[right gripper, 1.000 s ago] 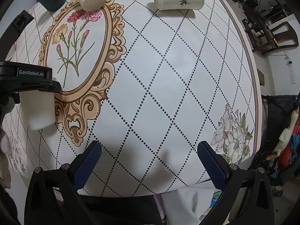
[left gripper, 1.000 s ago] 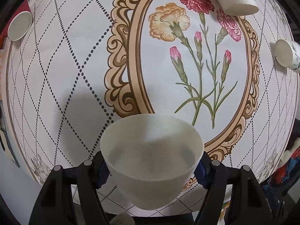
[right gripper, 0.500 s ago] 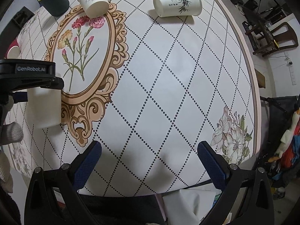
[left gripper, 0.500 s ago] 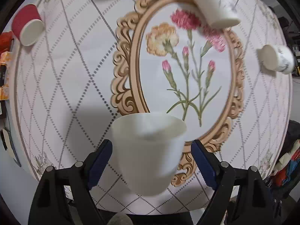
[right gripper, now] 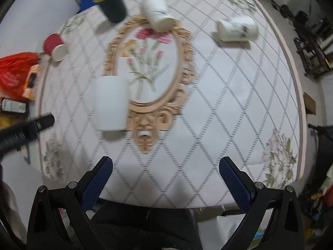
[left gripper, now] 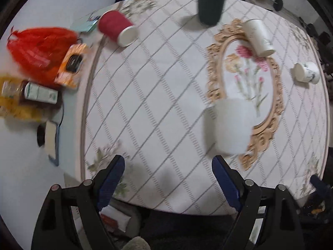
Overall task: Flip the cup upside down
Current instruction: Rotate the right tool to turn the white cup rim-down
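Observation:
A plain white cup (left gripper: pixel 230 125) stands on the patterned tablecloth at the lower edge of the oval flower frame, wider end down; it also shows in the right wrist view (right gripper: pixel 110 103). My left gripper (left gripper: pixel 168 179) is open and empty, pulled back and to the left of the cup. My right gripper (right gripper: pixel 166 177) is open and empty near the table's front edge, right of the cup. The left gripper's black finger (right gripper: pixel 27 127) shows at the left edge of the right wrist view.
A dark green cup (left gripper: pixel 211 5) stands at the back. A red cup (left gripper: pixel 116 28) and two printed white cups (left gripper: pixel 259 37) (left gripper: pixel 306 71) lie on their sides. A red bag (left gripper: pixel 39 52), packets and a bottle lie at the left. Chairs (right gripper: pixel 312 48) stand at the right.
My left gripper has opened, let go of the white cup and drawn back to the left. The cup now stands on the table. My right gripper has pulled back a little.

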Available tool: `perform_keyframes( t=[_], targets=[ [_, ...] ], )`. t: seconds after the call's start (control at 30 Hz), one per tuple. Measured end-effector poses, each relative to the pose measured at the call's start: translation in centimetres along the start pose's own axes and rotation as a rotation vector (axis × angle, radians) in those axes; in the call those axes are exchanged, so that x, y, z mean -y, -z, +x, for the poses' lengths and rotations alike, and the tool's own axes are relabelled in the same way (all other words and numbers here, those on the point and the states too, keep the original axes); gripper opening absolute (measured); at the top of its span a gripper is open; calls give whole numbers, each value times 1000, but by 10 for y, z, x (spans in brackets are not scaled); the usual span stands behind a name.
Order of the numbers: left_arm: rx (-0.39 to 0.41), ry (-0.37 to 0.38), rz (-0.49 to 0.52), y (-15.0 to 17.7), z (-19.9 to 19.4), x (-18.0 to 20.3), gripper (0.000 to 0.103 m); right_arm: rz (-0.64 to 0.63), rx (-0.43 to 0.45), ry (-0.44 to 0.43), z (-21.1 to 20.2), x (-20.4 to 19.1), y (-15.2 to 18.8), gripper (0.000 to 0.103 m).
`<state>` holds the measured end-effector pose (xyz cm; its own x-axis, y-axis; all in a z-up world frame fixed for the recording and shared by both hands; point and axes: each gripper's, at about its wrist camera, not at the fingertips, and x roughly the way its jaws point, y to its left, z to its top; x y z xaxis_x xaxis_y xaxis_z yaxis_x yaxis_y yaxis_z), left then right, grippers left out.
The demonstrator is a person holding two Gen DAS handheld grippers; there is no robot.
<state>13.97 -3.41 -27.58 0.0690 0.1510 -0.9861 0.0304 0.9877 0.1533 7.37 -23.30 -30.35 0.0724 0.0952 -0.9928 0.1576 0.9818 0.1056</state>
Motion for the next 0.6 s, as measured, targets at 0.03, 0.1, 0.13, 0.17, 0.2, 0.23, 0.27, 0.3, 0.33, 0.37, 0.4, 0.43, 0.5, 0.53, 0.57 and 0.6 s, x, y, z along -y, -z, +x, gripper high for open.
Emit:
perform_keyframes(
  t=[0.03,0.1,0.13,0.17,0.2,0.23,0.27,0.3,0.33,0.37,0.4,0.43,0.5,0.53,0.57,0.6],
  targets=[
    [-9,1,-17,11,3,-5,85,-16,1,-5,-2,-8,0,103],
    [-19,-3,-35,12,18,-25,85,-40,-1,-11,-3,-23,-2,103],
    [-25,-4,-45,11,21,-31,85,-52,-4,-9,-3,-29,-3,103],
    [-37,3,-58,14,22,-38,85,-60,-7,-2,-1,-34,-5,103],
    [-46,7,-68,19,25,-43,85,-72,-11,7,1,-40,-8,103],
    [-51,6,-76,26,28,-46,85,-87,-19,26,3,-47,-11,103],
    [-56,7,-83,35,33,-48,85,-96,-28,38,6,-50,-14,103],
    [-62,11,-88,41,35,-55,86,-112,-39,53,8,-57,-17,103],
    [-73,21,-97,48,40,-57,85,-133,-48,69,11,-62,-20,103],
    [-83,40,-107,55,43,-59,85,-161,-59,96,14,-68,-23,103],
    [-88,50,-112,62,45,-59,85,-189,-72,116,17,-73,-27,103],
    [-90,57,-113,60,47,-52,85,-235,-109,122,19,-80,-30,103],
    [-94,61,-108,63,54,-44,85,-333,-137,171,24,-96,-34,103],
    [-99,58,-110,61,56,-42,86,-398,-138,200,26,-103,-36,103],
    [-110,55,-116,50,58,-39,86,-495,-131,242,27,-113,-36,103],
    [-121,53,-122,43,68,-44,86,-605,-118,295,28,-124,-34,103]
  ],
)
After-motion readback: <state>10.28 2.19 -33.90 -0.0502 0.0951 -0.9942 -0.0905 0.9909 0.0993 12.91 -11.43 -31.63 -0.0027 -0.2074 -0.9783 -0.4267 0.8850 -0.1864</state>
